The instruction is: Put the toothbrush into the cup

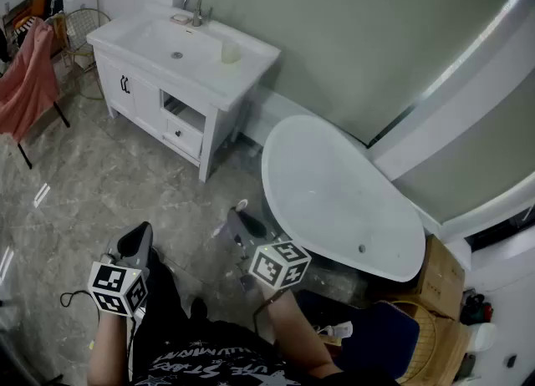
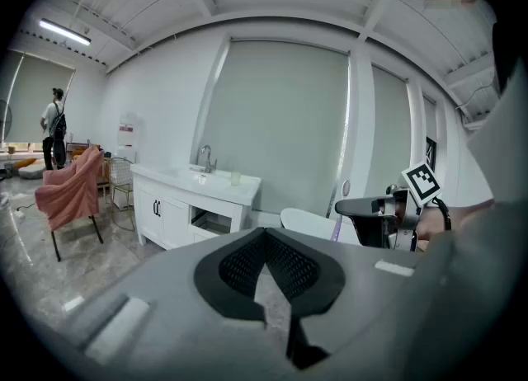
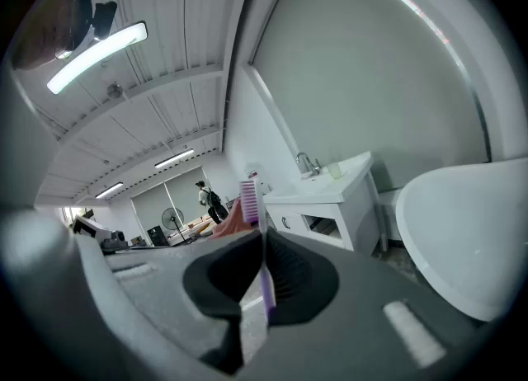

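A purple toothbrush stands upright between the pads of my right gripper, which is shut on its handle; the bristle head rises above the jaws. In the head view this gripper hovers over the floor beside the bathtub, with the brush head at its tip. The pale cup stands on the white vanity, far from both grippers, and also shows small in the two gripper views as the cup and the cup. My left gripper is shut with nothing in it, its pads touching.
A white oval bathtub lies to the right, against the grey wall. The vanity has a faucet and an open drawer. A chair draped in pink cloth stands at the far left. A wicker basket and a box sit at lower right.
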`<move>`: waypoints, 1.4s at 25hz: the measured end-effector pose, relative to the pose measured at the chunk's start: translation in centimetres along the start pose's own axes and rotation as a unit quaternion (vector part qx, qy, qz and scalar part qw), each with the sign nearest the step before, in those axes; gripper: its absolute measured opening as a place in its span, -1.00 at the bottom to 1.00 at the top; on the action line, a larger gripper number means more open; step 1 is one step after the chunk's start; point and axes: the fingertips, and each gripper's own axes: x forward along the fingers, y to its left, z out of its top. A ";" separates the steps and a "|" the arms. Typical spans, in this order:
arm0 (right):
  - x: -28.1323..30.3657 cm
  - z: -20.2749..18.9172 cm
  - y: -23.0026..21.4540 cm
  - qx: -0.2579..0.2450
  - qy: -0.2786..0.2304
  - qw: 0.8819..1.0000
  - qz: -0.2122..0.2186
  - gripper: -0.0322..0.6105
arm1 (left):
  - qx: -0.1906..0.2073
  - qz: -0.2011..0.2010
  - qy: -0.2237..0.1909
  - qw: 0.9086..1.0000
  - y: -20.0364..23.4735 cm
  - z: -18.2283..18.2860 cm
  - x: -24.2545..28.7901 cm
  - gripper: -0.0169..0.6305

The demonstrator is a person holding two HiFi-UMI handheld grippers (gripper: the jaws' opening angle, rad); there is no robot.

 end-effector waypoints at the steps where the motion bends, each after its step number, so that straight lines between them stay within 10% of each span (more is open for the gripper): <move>1: 0.1 0.1 0.0 0.000 -0.001 1.000 0.000 -0.84 | 0.000 0.000 -0.001 1.000 0.1 0.1 0.1 -0.92; 18: 5.8 2.0 0.1 -0.012 -0.003 1.000 0.007 -0.84 | -0.012 0.028 -0.017 0.999 5.6 1.5 1.5 -0.92; 35: 23.7 10.5 -3.8 -0.005 -0.016 0.999 -0.041 -0.84 | -0.023 -0.024 0.011 0.999 19.1 8.8 14.8 -0.91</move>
